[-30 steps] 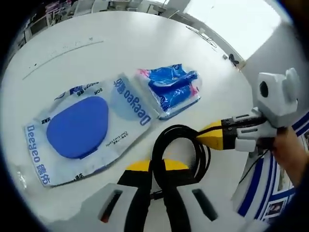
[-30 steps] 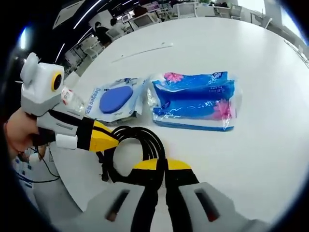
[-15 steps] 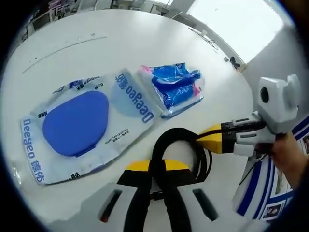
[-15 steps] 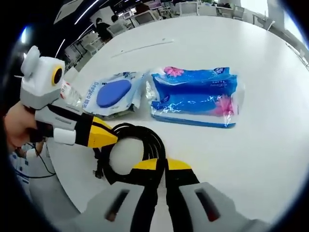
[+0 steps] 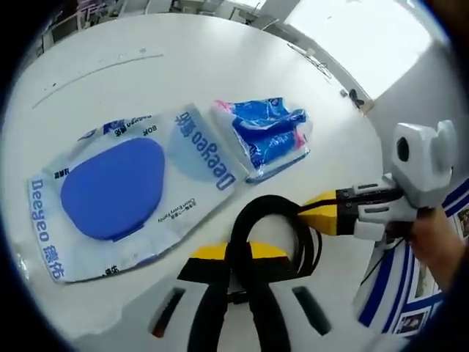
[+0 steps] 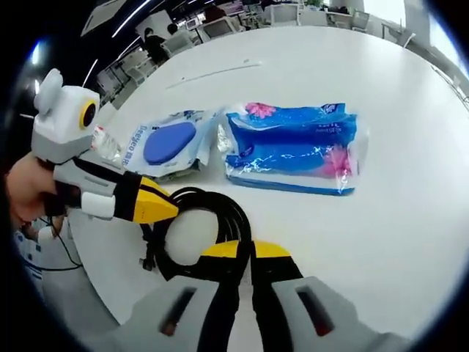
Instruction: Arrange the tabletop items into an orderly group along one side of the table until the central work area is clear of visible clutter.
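A coiled black cable (image 5: 272, 220) lies near the table's edge, and both grippers hold it. My left gripper (image 5: 231, 253) is shut on the coil's near side. My right gripper (image 5: 306, 210) comes in from the right and grips the far side. In the right gripper view, that gripper (image 6: 245, 251) is shut on the cable (image 6: 196, 224), and the left gripper (image 6: 172, 211) pinches it from the left. Beyond the coil lie a flat Deeyeo wipes pack (image 5: 117, 192) with a blue lid and a blue tissue pack (image 5: 265, 136). The wipes pack (image 6: 170, 143) and tissue pack (image 6: 293, 147) lie side by side, touching.
The round white table (image 5: 183, 66) stretches far beyond the packs, with a thin strip (image 5: 95, 70) lying on it. A small dark object (image 5: 354, 92) sits at the far rim. A hand (image 6: 29, 194) holds the left gripper. Desks and chairs stand in the background.
Both views have shifted slightly. The grippers stay shut on the cable, and the packs have not moved on the table.
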Action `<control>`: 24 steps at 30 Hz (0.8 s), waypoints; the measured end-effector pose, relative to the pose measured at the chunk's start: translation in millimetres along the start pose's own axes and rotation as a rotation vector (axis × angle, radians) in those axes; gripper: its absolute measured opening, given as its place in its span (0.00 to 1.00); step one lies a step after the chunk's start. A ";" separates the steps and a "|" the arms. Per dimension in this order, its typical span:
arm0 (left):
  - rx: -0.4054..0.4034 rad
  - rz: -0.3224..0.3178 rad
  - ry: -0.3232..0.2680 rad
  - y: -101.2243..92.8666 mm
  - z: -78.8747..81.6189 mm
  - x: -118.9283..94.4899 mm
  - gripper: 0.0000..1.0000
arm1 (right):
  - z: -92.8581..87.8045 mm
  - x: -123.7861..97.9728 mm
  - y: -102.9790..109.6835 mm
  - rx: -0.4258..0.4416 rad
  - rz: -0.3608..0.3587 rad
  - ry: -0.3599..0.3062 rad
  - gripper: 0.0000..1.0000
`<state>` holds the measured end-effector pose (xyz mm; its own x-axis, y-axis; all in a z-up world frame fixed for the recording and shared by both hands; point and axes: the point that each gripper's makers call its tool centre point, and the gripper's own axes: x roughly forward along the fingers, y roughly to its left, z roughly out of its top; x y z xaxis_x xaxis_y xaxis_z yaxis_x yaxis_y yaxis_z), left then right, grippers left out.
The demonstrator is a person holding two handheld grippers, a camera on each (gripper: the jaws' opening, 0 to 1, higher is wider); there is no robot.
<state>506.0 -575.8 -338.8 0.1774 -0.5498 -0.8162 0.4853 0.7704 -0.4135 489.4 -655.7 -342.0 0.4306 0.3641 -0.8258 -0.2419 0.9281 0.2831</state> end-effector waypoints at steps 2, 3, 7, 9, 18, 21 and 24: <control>0.002 -0.002 -0.003 -0.1 0.8 0.9 0.05 | -0.4 -0.3 -0.1 -0.004 -0.002 -0.001 0.02; 0.005 -0.003 -0.002 -0.1 0.8 1.1 0.05 | -0.6 -0.3 -0.1 -0.005 -0.003 -0.001 0.02; 0.014 -0.007 -0.005 -0.5 0.5 1.3 0.06 | -1.2 -0.7 -0.1 -0.015 -0.005 -0.003 0.02; 0.022 -0.008 -0.007 -0.4 0.5 1.4 0.06 | -1.0 -0.6 -0.4 -0.021 -0.004 -0.005 0.02; 0.031 -0.013 -0.015 -1.3 1.9 0.9 0.09 | -0.7 -0.5 -1.7 -0.036 -0.012 -0.009 0.03; 0.031 -0.014 -0.021 -1.5 2.0 0.3 0.10 | -0.9 -0.3 -1.7 -0.042 -0.014 -0.008 0.03; 0.028 -0.020 -0.026 -2.9 2.8 0.1 0.11 | -1.3 -0.4 -1.8 -0.040 -0.014 -0.009 0.03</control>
<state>507.0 -578.9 -336.6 0.1889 -0.5736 -0.7971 0.5129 0.7498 -0.4180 488.6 -657.6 -342.8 0.4417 0.3515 -0.8254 -0.2699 0.9295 0.2514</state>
